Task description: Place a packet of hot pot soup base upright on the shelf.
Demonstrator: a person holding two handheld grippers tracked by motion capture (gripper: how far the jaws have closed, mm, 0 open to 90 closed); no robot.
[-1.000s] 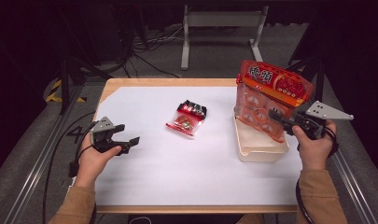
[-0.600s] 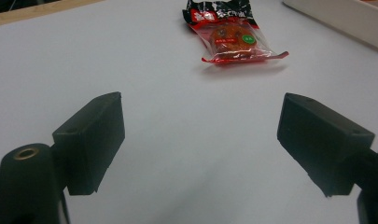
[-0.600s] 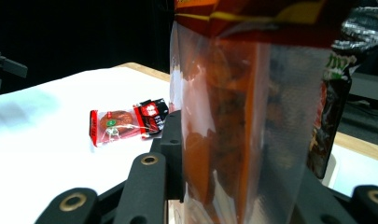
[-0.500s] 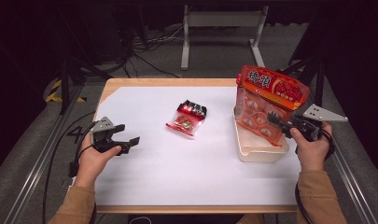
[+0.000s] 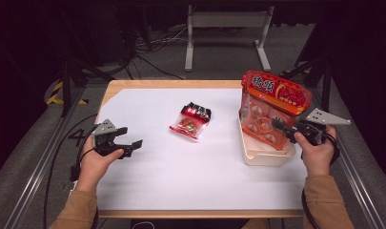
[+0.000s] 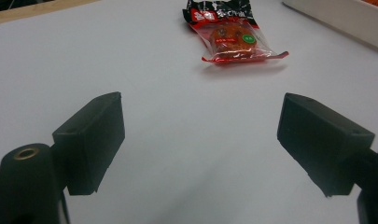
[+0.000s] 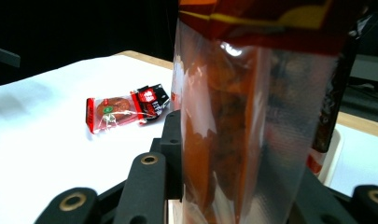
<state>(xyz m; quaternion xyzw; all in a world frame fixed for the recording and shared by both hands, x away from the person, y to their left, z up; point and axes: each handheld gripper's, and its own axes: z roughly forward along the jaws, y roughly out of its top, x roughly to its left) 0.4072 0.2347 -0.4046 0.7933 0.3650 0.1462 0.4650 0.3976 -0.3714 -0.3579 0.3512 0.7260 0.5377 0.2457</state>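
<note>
A large orange-red snack bag with a clear front stands nearly upright, its lower end inside a cream tray at the table's right. My right gripper is shut on the bag's lower right side. In the right gripper view the bag sits pinched between the jaws of the right gripper. A small red and black snack packet lies flat mid-table. My left gripper rests low at the left, open, with nothing in it. In its own view the left gripper points at the packet.
White paper covers the wooden table. The tray's edge lies beyond the packet in the left gripper view. Cables and metal stand legs lie on the dark floor behind the table.
The large bag has straightened from a lean and sunk slightly toward the tray, still held by the right gripper. The left hand and the small packet have not moved.
</note>
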